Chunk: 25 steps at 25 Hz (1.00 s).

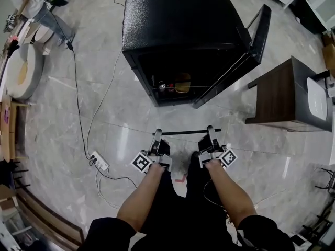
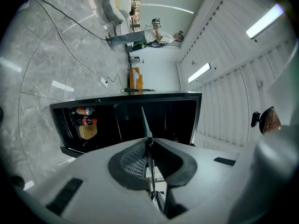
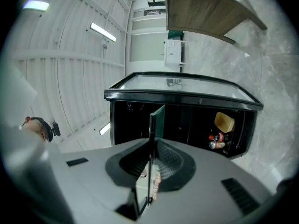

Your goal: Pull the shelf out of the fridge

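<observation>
Left gripper and right gripper, low centre, each clamped on the glass shelf; we grip both ends so it won't tip, clear of the open fridge at upper centre.

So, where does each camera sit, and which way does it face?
Head view: on the person's head, facing steeply down at the open black mini fridge and the thin glass shelf; forearms, left gripper, right gripper show.
Left gripper view: on the left gripper, looking along its jaws, shut on the shelf, into the fridge.
Right gripper view: likewise on the right gripper; its jaws also grip the shelf.
Shared: all views show fridge and shelf.
</observation>
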Tool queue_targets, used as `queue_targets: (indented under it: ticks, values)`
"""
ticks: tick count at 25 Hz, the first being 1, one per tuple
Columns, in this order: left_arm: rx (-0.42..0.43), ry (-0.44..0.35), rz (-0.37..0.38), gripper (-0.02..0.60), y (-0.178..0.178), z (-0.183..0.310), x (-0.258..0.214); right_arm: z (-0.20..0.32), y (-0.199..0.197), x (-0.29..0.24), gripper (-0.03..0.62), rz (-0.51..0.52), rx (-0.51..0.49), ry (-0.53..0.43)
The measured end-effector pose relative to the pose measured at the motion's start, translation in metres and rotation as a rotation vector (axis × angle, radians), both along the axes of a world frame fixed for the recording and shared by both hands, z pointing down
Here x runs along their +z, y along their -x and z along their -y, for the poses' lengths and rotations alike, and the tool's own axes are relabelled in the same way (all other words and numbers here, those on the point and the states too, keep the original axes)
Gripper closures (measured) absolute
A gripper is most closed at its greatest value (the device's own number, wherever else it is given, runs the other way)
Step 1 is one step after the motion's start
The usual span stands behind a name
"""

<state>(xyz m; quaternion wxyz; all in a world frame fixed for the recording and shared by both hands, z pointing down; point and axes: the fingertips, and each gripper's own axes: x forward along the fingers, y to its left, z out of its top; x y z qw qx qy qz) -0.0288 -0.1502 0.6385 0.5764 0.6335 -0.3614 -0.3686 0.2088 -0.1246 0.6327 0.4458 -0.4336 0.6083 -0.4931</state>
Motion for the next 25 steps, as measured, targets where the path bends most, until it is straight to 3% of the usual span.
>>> queue_targets:
  ticks: [10, 21, 25]
  values:
    - [-0.058, -0.043, -0.014, 0.546, -0.004, -0.057, -0.058, -0.044, -0.004, -0.058, 0.556, -0.01, -0.075, -0.046]
    - [-0.068, -0.089, 0.029, 0.546, -0.004, -0.129, -0.105, -0.112, -0.007, -0.1, 0.556, -0.014, -0.133, -0.077]
    - [-0.076, -0.086, 0.009, 0.546, -0.007, -0.152, -0.12, -0.133, -0.006, -0.116, 0.556, -0.007, -0.147, -0.084]
